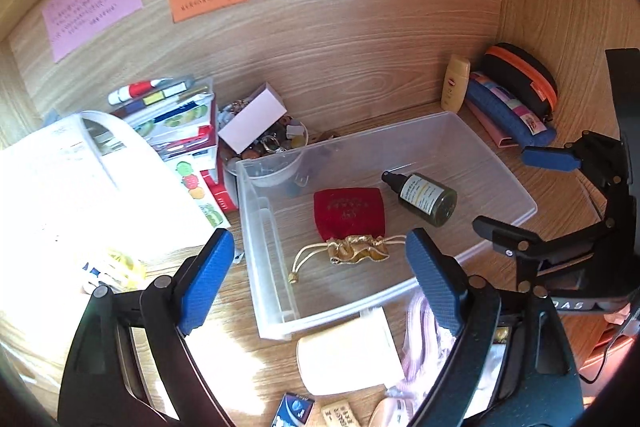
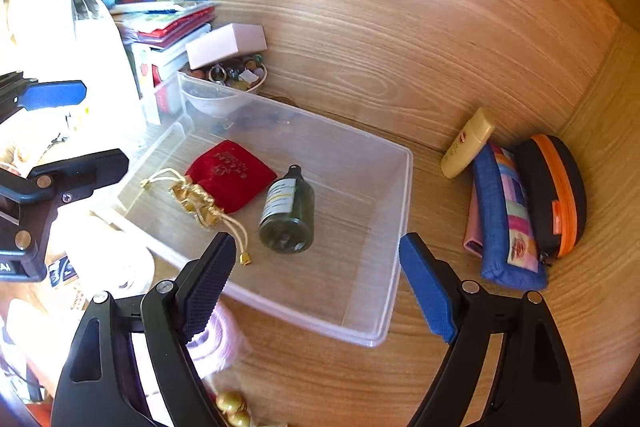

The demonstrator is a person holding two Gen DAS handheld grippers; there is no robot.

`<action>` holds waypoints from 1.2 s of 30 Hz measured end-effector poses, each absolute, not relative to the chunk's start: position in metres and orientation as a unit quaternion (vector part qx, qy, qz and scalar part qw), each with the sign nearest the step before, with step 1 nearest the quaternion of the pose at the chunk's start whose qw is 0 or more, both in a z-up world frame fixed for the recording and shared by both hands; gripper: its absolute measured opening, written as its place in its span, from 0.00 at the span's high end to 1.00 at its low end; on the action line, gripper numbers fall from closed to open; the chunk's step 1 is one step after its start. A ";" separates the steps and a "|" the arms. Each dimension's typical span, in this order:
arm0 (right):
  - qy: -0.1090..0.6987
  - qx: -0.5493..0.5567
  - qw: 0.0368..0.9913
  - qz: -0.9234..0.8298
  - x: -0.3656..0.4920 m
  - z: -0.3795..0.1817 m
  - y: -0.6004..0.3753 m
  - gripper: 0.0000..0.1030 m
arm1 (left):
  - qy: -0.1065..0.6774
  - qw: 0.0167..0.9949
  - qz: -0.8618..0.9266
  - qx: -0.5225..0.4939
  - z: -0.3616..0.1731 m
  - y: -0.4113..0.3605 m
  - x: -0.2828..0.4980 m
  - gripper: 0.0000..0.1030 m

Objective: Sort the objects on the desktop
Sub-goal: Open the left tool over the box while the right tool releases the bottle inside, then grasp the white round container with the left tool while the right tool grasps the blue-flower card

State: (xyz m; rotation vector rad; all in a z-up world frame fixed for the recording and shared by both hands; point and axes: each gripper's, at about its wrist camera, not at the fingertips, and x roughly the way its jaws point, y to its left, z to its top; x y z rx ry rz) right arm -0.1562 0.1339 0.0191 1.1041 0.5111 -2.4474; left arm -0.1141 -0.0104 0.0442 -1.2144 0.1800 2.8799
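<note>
A clear plastic bin (image 1: 500, 163) (image 2: 404, 195) sits on the wooden desk. Inside lie a red velvet pouch (image 1: 348, 211) (image 2: 232, 175) with gold drawstring and a dark green spray bottle (image 1: 424, 197) (image 2: 288, 213) on its side. My left gripper (image 1: 320, 279) is open and empty, hovering above the bin's near edge. My right gripper (image 2: 316, 283) is open and empty above the bin's front right part; it also shows in the left wrist view (image 1: 516, 191). The left gripper shows in the right wrist view (image 2: 92, 125).
A stack of books (image 1: 180, 123) and a bowl of trinkets (image 1: 276, 147) with a white box stand left of the bin. A cream tube (image 1: 456, 83), blue pencil case (image 1: 508, 107) and black-orange case (image 1: 524, 75) lie at the right. A cream cup (image 1: 348, 355) and pink fabric (image 2: 216, 343) lie in front.
</note>
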 end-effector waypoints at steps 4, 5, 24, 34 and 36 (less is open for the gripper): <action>0.168 0.395 0.206 -0.879 -0.142 0.020 0.146 0.21 | 0.065 -0.005 0.925 -0.375 0.045 -0.011 -0.090 0.11; 0.165 0.395 0.206 -0.880 -0.137 0.019 0.149 0.21 | 0.066 -0.007 0.925 -0.373 0.045 -0.011 -0.085 0.11; 0.134 0.401 0.198 -0.884 -0.063 -0.020 0.207 0.20 | 0.009 -0.045 0.919 -0.391 0.005 -0.020 0.013 0.10; 0.142 0.406 0.215 -0.877 -0.044 -0.045 0.211 0.20 | -0.045 -0.075 0.912 -0.401 -0.028 -0.017 0.047 0.10; 0.145 0.404 0.219 -0.876 -0.042 -0.048 0.211 0.21 | -0.059 -0.080 0.908 -0.407 -0.037 -0.019 0.048 0.10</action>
